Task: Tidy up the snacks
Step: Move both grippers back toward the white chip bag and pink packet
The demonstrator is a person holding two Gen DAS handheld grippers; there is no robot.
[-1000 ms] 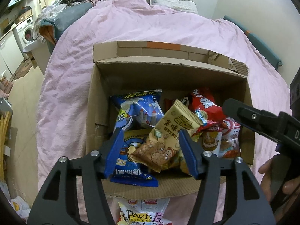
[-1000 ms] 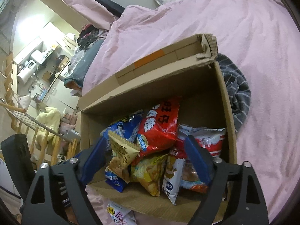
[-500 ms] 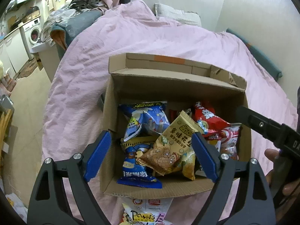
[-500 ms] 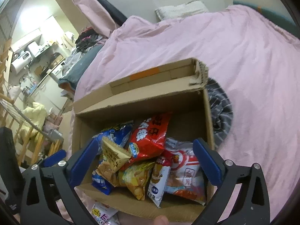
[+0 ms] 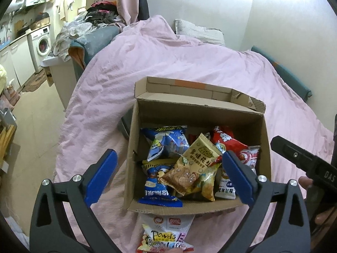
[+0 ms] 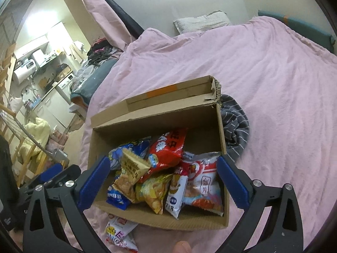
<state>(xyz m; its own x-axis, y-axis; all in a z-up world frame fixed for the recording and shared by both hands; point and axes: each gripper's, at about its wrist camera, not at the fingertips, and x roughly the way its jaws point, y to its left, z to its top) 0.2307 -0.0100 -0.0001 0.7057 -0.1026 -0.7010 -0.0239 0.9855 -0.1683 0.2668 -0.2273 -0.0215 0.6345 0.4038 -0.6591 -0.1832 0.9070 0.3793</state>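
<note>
The left gripper (image 5: 168, 175) is empty, its jaws opening wide above the near half of the cardboard box (image 5: 265, 147); the right gripper (image 6: 163, 181) is fully released and holds nothing, poised over the same box. Inside, snack packets lie heaped: a tan peanut packet (image 5: 193, 166) on top, a blue packet (image 5: 166, 141) behind it, a red packet (image 6: 166, 149) leaning toward the far wall, and a white-and-red packet (image 6: 200, 181) at the right. One packet (image 5: 166, 236) lies outside on the pink bedcover (image 5: 168, 63), touching the box's near wall. Probable next step: collect that stray packet. Approach flat, grip it at an edge seam, and avoid crushing the contents.
</note>
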